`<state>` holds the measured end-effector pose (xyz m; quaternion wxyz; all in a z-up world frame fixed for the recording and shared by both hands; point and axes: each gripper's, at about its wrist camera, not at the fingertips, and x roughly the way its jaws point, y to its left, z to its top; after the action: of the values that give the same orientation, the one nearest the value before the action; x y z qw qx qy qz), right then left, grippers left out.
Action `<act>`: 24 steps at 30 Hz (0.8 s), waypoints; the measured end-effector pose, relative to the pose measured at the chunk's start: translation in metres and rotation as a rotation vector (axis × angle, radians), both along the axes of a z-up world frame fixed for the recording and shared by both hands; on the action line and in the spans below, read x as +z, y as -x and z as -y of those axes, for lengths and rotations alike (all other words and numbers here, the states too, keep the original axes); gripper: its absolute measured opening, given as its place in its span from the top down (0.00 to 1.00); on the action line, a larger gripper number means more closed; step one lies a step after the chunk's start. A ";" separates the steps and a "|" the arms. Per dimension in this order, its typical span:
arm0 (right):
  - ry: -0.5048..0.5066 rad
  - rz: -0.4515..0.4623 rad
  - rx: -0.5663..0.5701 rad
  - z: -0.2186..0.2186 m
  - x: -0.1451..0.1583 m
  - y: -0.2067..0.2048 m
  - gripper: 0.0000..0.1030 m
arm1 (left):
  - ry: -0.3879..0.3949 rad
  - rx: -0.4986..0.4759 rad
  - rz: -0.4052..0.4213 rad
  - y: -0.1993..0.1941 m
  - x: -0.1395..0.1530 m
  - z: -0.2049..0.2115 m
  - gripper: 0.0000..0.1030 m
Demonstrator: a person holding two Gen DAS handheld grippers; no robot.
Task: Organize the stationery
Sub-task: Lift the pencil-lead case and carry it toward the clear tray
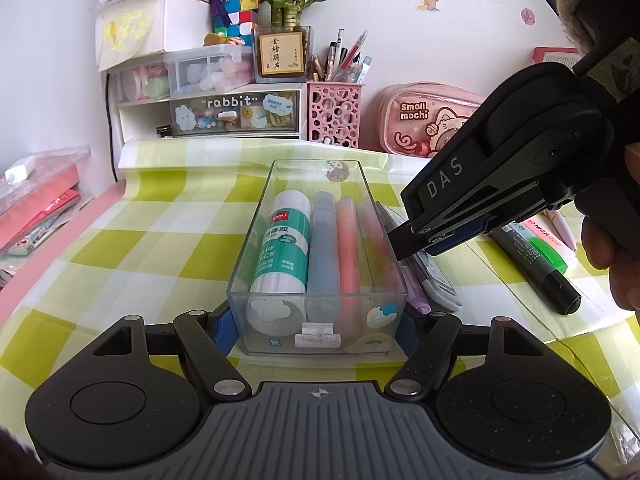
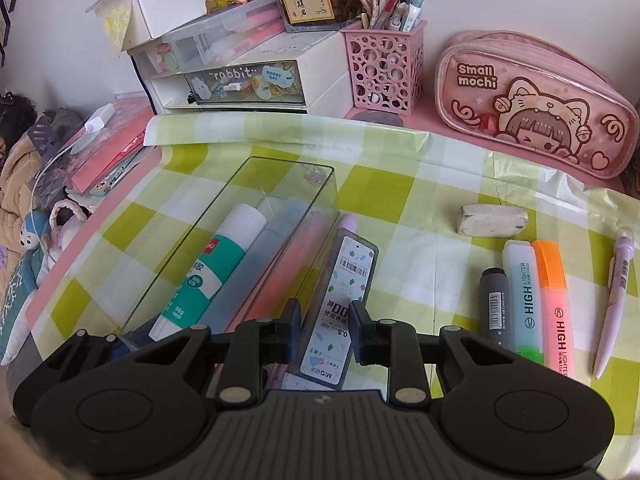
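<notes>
A clear plastic tray (image 1: 256,216) sits on the checked cloth and holds a glue stick (image 1: 282,240), a blue marker (image 1: 323,248) and an orange highlighter (image 1: 347,248). My left gripper (image 1: 316,326) is shut on the tray's near end. My right gripper (image 2: 325,320) stands just right of the tray (image 2: 280,168), its fingers on either side of a pencil-lead case (image 2: 340,300) that lies on a purple pen (image 2: 349,222); firm contact cannot be told. It also shows in the left wrist view (image 1: 416,240).
To the right lie a black marker (image 2: 496,304), a green-tipped highlighter (image 2: 524,296), an orange highlighter (image 2: 556,304), a pink pen (image 2: 614,300) and an eraser (image 2: 492,220). A pink pencil case (image 2: 536,104), a pink pen holder (image 2: 384,68) and drawer units (image 2: 240,84) stand behind.
</notes>
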<state>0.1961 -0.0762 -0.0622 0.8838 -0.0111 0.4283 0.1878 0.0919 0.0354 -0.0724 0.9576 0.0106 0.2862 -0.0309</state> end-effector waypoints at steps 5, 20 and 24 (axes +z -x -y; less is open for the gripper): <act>-0.137 -0.045 -0.037 0.025 -0.001 -0.006 0.94 | 0.000 0.001 0.001 0.000 -0.001 0.000 0.29; -0.279 -0.114 -0.122 0.069 -0.001 -0.023 0.98 | 0.004 -0.001 -0.001 0.000 -0.001 -0.001 0.29; -0.340 -0.134 -0.165 0.089 -0.004 -0.028 0.98 | 0.001 -0.003 0.000 0.001 -0.001 -0.001 0.29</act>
<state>0.2243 -0.1657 -0.0659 0.8549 0.1862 0.4476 0.1846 0.0911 0.0368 -0.0730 0.9576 0.0104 0.2862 -0.0323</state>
